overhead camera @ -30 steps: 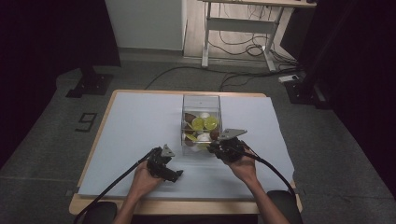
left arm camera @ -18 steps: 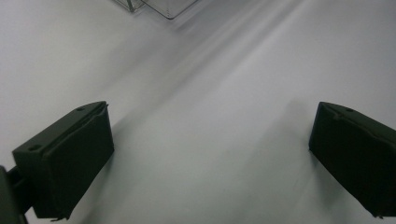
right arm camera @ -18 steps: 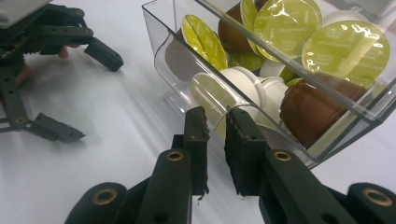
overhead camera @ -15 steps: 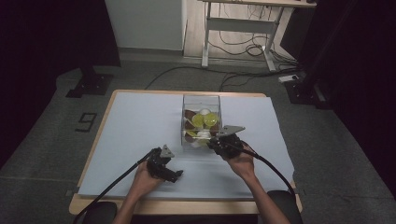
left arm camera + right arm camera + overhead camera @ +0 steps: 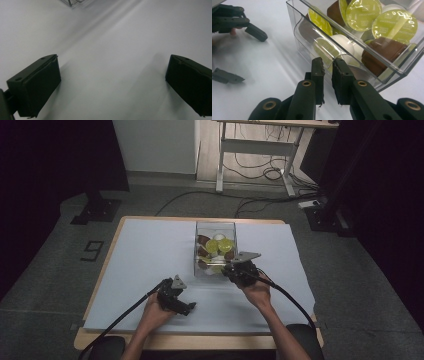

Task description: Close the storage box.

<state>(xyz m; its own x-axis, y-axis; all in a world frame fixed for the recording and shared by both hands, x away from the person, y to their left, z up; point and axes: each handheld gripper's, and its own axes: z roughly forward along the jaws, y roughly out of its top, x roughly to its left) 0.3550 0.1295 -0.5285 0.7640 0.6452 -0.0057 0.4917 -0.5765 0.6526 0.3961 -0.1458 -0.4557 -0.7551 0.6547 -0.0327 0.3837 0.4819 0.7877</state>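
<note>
**Right tongs pinched on the capsule box wall**

Gripping the near wall of the clear plastic box (image 5: 352, 47), the right gripper (image 5: 327, 65) had its two black jaws drawn narrow, with the thin transparent rim caught between their tips at a scooped cut-out in that wall. In the high view the right gripper (image 5: 239, 270) sat at the box's 5 o'clock corner, its grey three-cornered plate level on top and its cable trailing back past the wrist toward 4 o'clock. The right hand (image 5: 257, 290) lay behind it, forearm running in from the bottom edge and angled toward 11 o'clock.

The clear plastic box (image 5: 215, 249) stood upright on the white table cover (image 5: 145, 250), a little past the table's centre at about 1 o'clock from the middle. Inside it lay coffee capsules (image 5: 394, 23) heaped together: lime-green foil lids, brown cups and white cups, some tilted on edge, some lid-up.

The left gripper (image 5: 176, 299) rested low over the cover at about 7 o'clock from the box, well apart from it. Its jaws stood wide, with bare cover between them in the left gripper view (image 5: 112, 85) and a corner of the box at the top edge. The left hand (image 5: 155, 312) held it from behind, forearm coming up from the bottom toward 1 o'clock, the cable running off toward 7 o'clock.
</note>
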